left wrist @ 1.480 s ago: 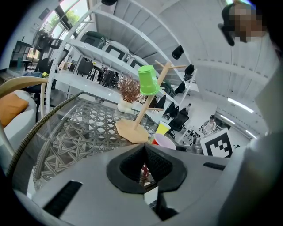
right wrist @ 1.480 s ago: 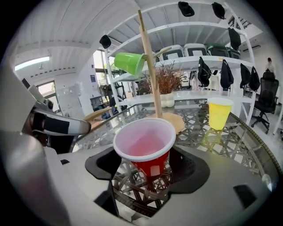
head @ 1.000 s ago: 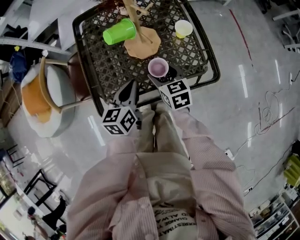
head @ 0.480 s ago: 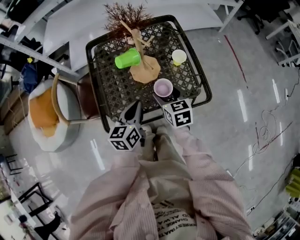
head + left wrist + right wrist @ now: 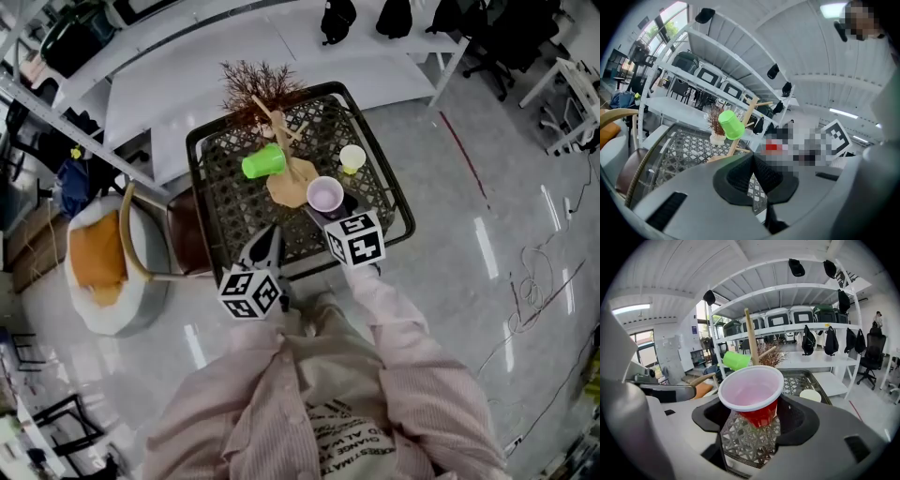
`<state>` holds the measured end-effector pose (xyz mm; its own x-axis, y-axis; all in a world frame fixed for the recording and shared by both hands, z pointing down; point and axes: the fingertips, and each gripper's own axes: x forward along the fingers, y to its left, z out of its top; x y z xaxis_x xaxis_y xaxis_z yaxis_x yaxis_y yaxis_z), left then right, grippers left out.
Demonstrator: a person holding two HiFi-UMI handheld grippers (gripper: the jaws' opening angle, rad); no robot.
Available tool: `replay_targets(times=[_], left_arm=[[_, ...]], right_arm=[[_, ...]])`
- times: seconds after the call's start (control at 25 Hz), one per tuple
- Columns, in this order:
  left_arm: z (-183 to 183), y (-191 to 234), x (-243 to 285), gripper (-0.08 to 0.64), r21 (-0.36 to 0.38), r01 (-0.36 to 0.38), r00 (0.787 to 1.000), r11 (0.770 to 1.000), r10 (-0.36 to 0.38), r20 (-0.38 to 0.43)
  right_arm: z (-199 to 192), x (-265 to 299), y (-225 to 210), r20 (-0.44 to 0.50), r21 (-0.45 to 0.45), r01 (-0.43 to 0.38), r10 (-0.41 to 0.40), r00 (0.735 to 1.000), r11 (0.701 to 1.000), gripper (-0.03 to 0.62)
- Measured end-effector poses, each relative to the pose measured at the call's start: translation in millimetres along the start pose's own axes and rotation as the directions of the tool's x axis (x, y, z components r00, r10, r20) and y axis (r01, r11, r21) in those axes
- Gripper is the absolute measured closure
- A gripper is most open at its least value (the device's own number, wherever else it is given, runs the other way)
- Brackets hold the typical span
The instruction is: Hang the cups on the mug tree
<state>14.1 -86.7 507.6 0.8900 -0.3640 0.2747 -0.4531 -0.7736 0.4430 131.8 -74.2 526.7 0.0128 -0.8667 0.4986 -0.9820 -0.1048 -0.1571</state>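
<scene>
A wooden mug tree (image 5: 281, 155) stands on the black wire table (image 5: 217, 202), with a green cup (image 5: 263, 161) hung on one of its pegs. The green cup (image 5: 736, 360) and the tree's post (image 5: 751, 337) also show in the right gripper view. My right gripper (image 5: 330, 208) is shut on a red cup (image 5: 754, 397) with a white inside, held upright just short of the tree's base. A yellow cup (image 5: 352, 157) stands on the table to the right. My left gripper (image 5: 265, 246) is shut with nothing in it, at the table's near edge.
A dried twig plant in a pot (image 5: 253, 91) stands at the table's far edge behind the tree. A round chair with an orange cushion (image 5: 98, 262) sits left of the table. White shelving (image 5: 801, 291) with bins and bags lies beyond. Glossy floor surrounds the table.
The head view has pulled back and up, so the table looks smaller and farther. Both grippers keep their places near the table's front edge, the red cup still held.
</scene>
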Motion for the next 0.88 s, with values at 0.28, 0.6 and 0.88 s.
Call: replay_targets(times=[0.28,0.6,0.88], left_arm=[[25.2,-1.4,1.3,0.561,0.034,0.063,0.998,0.997,-0.064,0.015],[49.2,7.0,1.3,0.561,0.070,0.180,0.984,0.981,-0.179,-0.017],[59.6,8.8,4.2,0.561,0.086,0.280,0.960,0.956,-0.277,-0.046]], right_arm=[[30.0,-6.2,2.2,0.029,0.017,0.027,-0.028,0.999,0.999,0.293],[59.6,-1.4,9.2,0.017,0.021,0.101,-0.101,0.995,0.995,0.293],[77.0,0.0,6.5,-0.013,-0.015,0.197,-0.198,0.980,0.980,0.293]])
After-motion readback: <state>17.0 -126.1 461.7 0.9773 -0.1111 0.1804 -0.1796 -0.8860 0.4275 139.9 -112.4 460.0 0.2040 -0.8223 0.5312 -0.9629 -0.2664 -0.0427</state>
